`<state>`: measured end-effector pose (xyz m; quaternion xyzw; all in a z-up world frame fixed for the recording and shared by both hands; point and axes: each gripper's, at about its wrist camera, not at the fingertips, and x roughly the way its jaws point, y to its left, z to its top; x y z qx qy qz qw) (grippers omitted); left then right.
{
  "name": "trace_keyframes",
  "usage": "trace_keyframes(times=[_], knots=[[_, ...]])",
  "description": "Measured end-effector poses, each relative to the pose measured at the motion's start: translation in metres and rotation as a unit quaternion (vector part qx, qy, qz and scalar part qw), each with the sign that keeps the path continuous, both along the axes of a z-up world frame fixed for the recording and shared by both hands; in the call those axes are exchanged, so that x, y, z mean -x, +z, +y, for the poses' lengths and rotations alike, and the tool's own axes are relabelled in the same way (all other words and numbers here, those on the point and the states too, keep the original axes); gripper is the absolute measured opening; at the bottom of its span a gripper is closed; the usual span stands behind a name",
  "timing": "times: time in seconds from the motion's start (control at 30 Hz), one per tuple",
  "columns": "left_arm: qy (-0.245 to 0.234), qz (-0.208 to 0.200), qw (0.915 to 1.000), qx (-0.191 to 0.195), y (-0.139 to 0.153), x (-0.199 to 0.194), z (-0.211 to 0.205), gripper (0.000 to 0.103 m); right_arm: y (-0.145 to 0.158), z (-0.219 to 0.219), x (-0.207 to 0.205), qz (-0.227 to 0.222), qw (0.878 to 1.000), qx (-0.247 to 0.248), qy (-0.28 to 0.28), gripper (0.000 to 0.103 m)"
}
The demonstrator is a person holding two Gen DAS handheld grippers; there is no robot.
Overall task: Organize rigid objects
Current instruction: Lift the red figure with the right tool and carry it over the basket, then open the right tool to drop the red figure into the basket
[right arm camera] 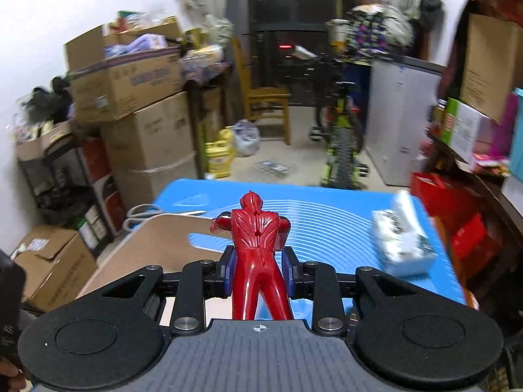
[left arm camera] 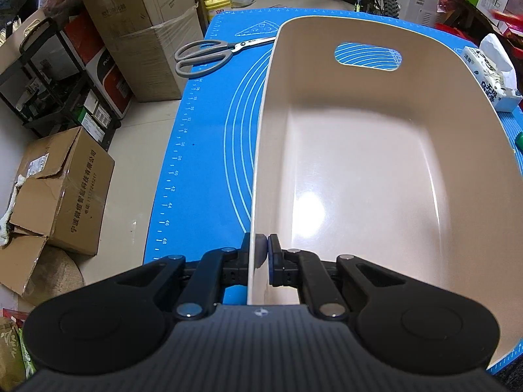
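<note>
Left tool (left arm camera: 264, 245) clamps the near wall of an empty beige bin (left arm camera: 359, 170) on the bench. Right tool (right arm camera: 258, 269) grips a red toy figure (right arm camera: 256, 251) above the bench's near edge; next, probably carry it over the bin and release.

Bin (left arm camera: 376, 163) interior clear; scissors (left arm camera: 209, 54) and tissue pack (left arm camera: 493, 75) flank it

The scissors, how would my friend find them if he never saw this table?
Start at the blue mat, then go to the beige bin on it. Past the bin's far left corner lie the scissors, the only thing with grey loop handles and shiny metal blades.
</note>
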<state>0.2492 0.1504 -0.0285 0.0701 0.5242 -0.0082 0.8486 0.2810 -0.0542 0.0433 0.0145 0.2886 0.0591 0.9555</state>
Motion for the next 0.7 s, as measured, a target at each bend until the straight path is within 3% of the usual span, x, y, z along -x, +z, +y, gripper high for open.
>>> trace_keyframes(times=[0.27,0.7], knots=[[-0.002,0.000,1.0000,-0.001,0.000,0.001,0.000,0.010,-0.029,0.064,-0.014,0.031,0.998,0.031,0.048,0.038],[-0.002,0.000,1.0000,-0.001,0.000,0.001,0.000,0.010,-0.102,0.109,-0.032,0.159,0.980,0.082,0.085,0.038]])
